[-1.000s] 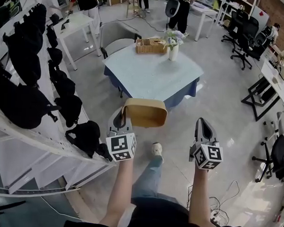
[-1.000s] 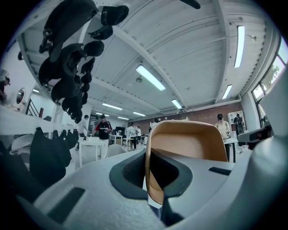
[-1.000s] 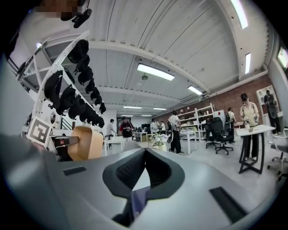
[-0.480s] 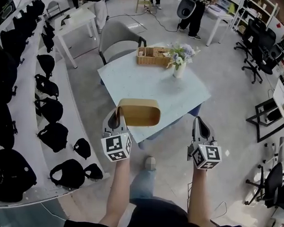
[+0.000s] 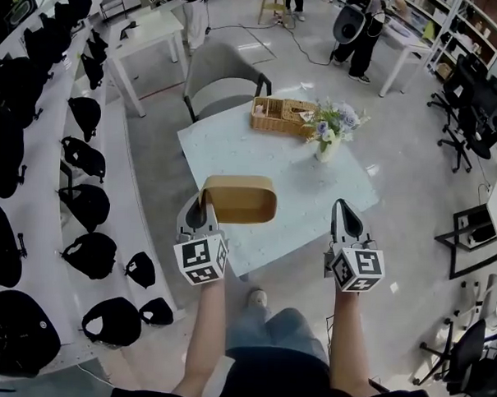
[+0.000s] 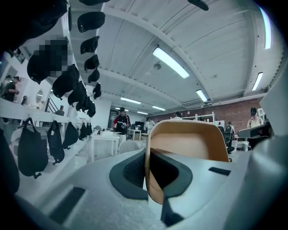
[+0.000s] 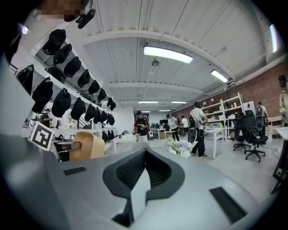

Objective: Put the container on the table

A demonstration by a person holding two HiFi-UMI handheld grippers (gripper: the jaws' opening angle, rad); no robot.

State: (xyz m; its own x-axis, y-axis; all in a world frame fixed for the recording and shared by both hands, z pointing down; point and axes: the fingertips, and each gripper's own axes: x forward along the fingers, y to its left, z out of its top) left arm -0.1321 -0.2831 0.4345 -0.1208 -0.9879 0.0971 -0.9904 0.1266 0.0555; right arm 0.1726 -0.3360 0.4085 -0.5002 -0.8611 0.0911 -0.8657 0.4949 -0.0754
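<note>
An oval tan container (image 5: 239, 199) hangs in the air at the near edge of the light blue table (image 5: 270, 166), tipped on its side. My left gripper (image 5: 201, 203) is shut on the container's left wall. In the left gripper view the container (image 6: 189, 146) fills the middle, its rim clamped between the jaws of the left gripper (image 6: 150, 175). My right gripper (image 5: 344, 211) is held level to the right, shut and with nothing in it. In the right gripper view the right gripper (image 7: 143, 173) shows its jaws together, and the container (image 7: 86, 145) appears at the left.
A wicker basket (image 5: 282, 115) and a vase of flowers (image 5: 329, 133) stand at the table's far side, with a grey chair (image 5: 223, 71) behind. White shelves (image 5: 122, 180) of black bags run along the left. Office chairs, desks and people fill the far room.
Both grippers and the container have moved forward toward the table. The table's near edge now lies under the container. The grip is unchanged.
</note>
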